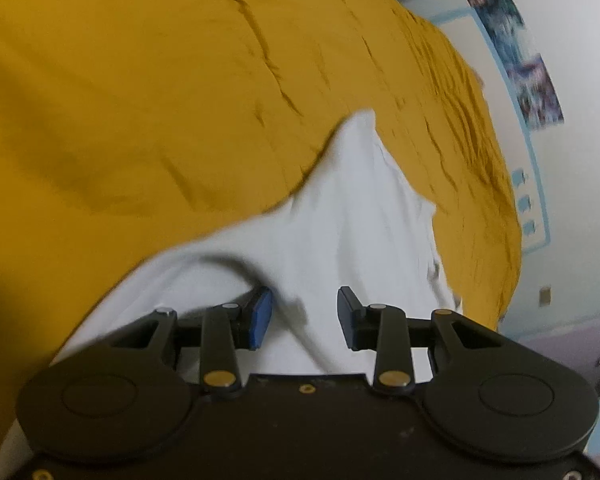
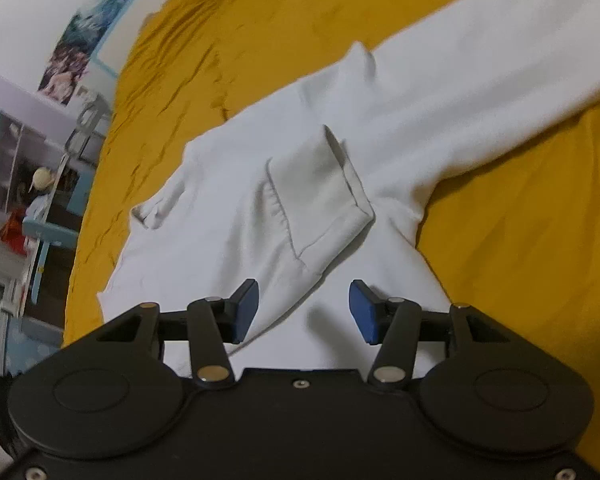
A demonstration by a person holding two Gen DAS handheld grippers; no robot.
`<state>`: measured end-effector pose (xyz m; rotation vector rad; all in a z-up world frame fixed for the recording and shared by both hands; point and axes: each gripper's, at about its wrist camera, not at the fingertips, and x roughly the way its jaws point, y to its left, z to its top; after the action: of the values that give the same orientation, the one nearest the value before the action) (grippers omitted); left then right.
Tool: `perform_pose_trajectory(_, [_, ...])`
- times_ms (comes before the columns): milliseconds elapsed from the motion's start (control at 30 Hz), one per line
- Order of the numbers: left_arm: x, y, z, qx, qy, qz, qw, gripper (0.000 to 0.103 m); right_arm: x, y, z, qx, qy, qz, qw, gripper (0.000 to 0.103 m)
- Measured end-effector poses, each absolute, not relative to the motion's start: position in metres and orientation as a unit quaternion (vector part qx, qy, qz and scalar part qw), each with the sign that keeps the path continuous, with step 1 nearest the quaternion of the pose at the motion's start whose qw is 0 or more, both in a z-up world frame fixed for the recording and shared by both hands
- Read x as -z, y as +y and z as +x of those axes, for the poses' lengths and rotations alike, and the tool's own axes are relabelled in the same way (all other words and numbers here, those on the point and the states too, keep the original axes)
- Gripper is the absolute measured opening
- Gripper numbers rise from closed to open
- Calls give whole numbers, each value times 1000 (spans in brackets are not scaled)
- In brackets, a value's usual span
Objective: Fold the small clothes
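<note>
A white garment (image 2: 228, 216) lies spread on a mustard-yellow bed cover (image 2: 520, 240). One long sleeve (image 2: 500, 60) stretches toward the upper right, and a hemmed flap (image 2: 320, 192) lies folded across the garment's middle. My right gripper (image 2: 304, 300) hovers over the near edge of the garment, jaws apart, with nothing pinched between its blue pads. In the left wrist view the white garment (image 1: 340, 220) rises to a peak over the yellow cover (image 1: 140, 80). My left gripper (image 1: 304, 308) is just above the cloth, jaws apart, pads not pressing on it.
The bed cover is wrinkled toward its far edge (image 1: 460, 128). Beyond it is a white wall with posters (image 1: 532, 80). In the right wrist view, posters (image 2: 80, 32) and shelving with small objects (image 2: 28, 184) stand past the bed's left edge.
</note>
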<state>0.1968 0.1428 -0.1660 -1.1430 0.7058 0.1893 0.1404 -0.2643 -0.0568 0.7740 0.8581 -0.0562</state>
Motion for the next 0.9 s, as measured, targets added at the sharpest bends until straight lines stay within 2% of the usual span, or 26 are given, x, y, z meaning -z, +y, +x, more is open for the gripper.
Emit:
perform_pose_trajectory(167, [169,152,196,-110,305,-553,768,36,66,-272,147,47,385,423,819,53])
perform_pose_trajectory(233, [166,151,196,-114,301,-543,775,31,68,-275,147,54,378,437,814,53])
perform_pose_trajectory(267, [162,151,197,-118,297,-540,779,27,67,-275,149,56,376,439,814,50])
perform_pose_trajectory(300, [157,149,200,-124,289,-538,782,4,66,-274,150,56,374,437,816,43])
perform_pose_trajectory(333, [153,151,199,-127,278,-536,787,1,63,-272,151,56,372,434,818,23])
perform_pose_trajectory(367, [150,154,198,-126,263,-536,792,0,60,-270,151,55,370,430,821,9])
perform_pose_trajectory(433, [141,160,197,-126,246,-530,802,1,45,-265,145,42,351,417,838,7])
perform_pose_trajectory(533, [139,165,197,-135,253,-511,810,1,33,-256,134,42,349,388,852,6])
perform_pose_trajectory(667, [161,167,199,-145,288,-501,803,2,64,-255,118,77,398,388,827,6])
perform_pose_trajectory(767, [161,171,193,-130,299,-510,796,5,79,-262,106,75,386,403,826,5])
perform_pose_trajectory(900, [135,169,179,-119,309,-470,818,21,60,-271,98,79,376,405,830,8])
